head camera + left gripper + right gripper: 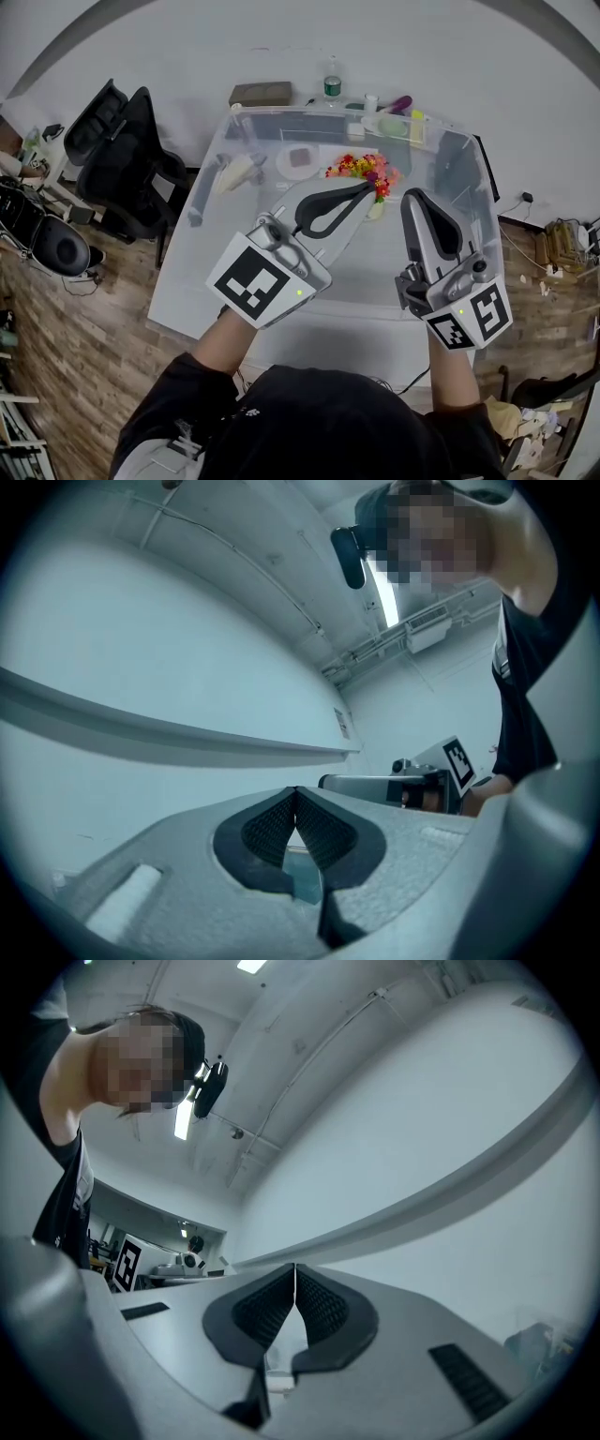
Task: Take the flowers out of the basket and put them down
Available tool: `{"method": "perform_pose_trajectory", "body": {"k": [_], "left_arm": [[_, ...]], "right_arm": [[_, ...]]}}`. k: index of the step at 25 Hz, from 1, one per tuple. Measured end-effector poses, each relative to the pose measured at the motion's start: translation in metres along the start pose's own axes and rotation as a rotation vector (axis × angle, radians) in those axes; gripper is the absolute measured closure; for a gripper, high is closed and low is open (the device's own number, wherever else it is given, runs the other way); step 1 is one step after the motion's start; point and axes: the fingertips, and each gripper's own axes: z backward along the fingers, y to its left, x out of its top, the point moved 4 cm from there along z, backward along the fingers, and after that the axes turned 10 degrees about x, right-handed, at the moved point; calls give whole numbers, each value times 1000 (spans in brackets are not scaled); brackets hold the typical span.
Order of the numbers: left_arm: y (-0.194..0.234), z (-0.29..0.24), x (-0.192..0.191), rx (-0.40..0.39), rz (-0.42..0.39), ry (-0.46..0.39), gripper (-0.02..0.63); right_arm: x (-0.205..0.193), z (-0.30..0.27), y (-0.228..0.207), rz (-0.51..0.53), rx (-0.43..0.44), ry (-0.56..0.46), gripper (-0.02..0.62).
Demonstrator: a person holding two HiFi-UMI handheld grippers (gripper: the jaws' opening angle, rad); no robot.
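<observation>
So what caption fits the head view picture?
Grey left gripper and right gripper, both shut and empty, hover over a pale grey table near red and yellow flowers.

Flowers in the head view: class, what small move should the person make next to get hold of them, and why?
Probably open the left gripper: its jaws are shut on nothing, and in the head view its tip lies close beside the flowers. The right gripper is shut and empty too. Shut jaws cannot take a stem.
</observation>
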Motion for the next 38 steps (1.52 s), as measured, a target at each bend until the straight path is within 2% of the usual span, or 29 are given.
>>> {"method": "perform_pose_trajectory", "body": {"k": [6, 12, 18, 23, 27, 30, 34, 38], "left_arm": [[-1, -16, 1, -31, -66, 11, 601], [7, -34, -2, -51, -144, 19, 601], [12, -47, -5, -77, -174, 38, 601], [24, -54, -7, -70, -116, 28, 601], [33, -58, -6, -42, -177, 19, 601], [38, -61, 1, -49, -191, 10, 601], [41, -66, 11, -64, -252, 2, 601], [44, -72, 23, -73, -255, -22, 601]], "right_arm": [[7, 0, -18, 50, -5, 8, 581], [13, -7, -35, 204, 15, 97, 581], [13, -11, -51, 226, 23, 127, 581], [10, -15, -61, 220, 26, 138, 581], [11, -19, -69, 224, 24, 145, 581], [17, -22, -73, 244, 27, 150, 581], [29, -29, -78, 287, 41, 153, 581], [47, -41, -83, 363, 63, 167, 581]]}}
